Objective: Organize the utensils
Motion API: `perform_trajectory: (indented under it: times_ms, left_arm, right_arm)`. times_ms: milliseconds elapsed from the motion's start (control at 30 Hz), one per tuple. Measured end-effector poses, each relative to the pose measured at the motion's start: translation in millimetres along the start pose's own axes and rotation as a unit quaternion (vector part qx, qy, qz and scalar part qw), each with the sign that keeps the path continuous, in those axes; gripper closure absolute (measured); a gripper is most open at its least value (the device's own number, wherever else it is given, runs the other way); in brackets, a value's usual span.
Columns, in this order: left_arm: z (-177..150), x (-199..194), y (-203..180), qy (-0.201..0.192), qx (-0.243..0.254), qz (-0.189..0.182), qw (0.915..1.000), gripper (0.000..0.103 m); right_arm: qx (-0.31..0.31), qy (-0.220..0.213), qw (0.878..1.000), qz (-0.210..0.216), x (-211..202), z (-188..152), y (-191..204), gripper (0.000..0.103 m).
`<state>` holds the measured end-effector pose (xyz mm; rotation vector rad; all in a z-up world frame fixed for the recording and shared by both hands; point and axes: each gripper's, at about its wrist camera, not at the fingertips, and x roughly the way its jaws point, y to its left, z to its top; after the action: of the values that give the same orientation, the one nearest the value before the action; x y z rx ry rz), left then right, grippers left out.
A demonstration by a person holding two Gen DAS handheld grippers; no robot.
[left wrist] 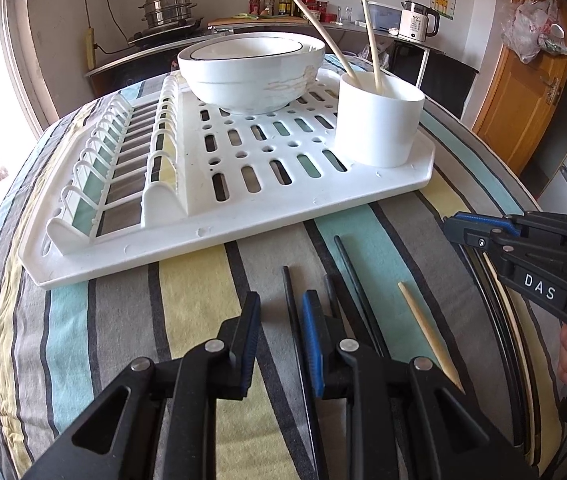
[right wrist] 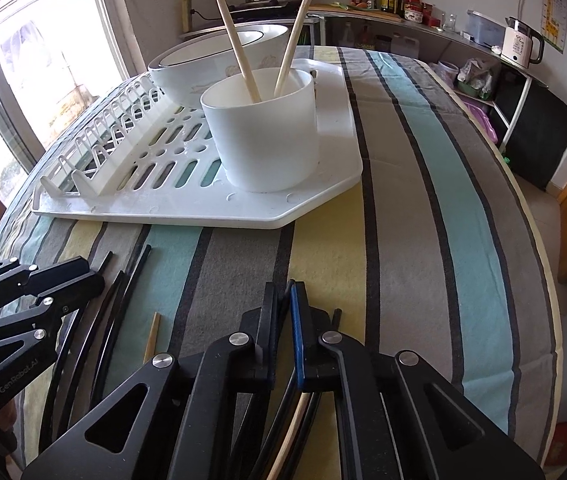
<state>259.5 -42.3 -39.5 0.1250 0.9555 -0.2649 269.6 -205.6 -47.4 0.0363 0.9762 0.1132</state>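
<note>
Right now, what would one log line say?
left gripper: open, above black chopsticks | right gripper: state unclear | two wooden chopsticks in white cup on rack

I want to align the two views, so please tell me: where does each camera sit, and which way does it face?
Left wrist view: sits on the left gripper, low over the striped tablecloth, facing the white dish rack; its open jaws and the right gripper show.
Right wrist view: sits on the right gripper, facing the white utensil cup; the left gripper shows at left.
Shared: rack, cup, white bowl, two light chopsticks in the cup, black chopsticks on the cloth.
</note>
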Motion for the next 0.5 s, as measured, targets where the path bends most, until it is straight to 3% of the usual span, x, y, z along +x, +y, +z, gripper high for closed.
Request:
perform_trajectory:
  times_ms: [333,500]
  left_arm:
    - [7.6,2.6,-7.1,0.013,0.018,-0.006,0.9997,0.096]
    - [8.2,2.8,-6.7,0.014,0.014,-0.006,0.9998,0.097]
  right_arm:
    - [0.006,0.001,1.0,0.005,0.3,1.8,-0.7,0.097]
    - [0.013,0.0,1.0,0.021,-3.3,1.8,-2.1,0.098]
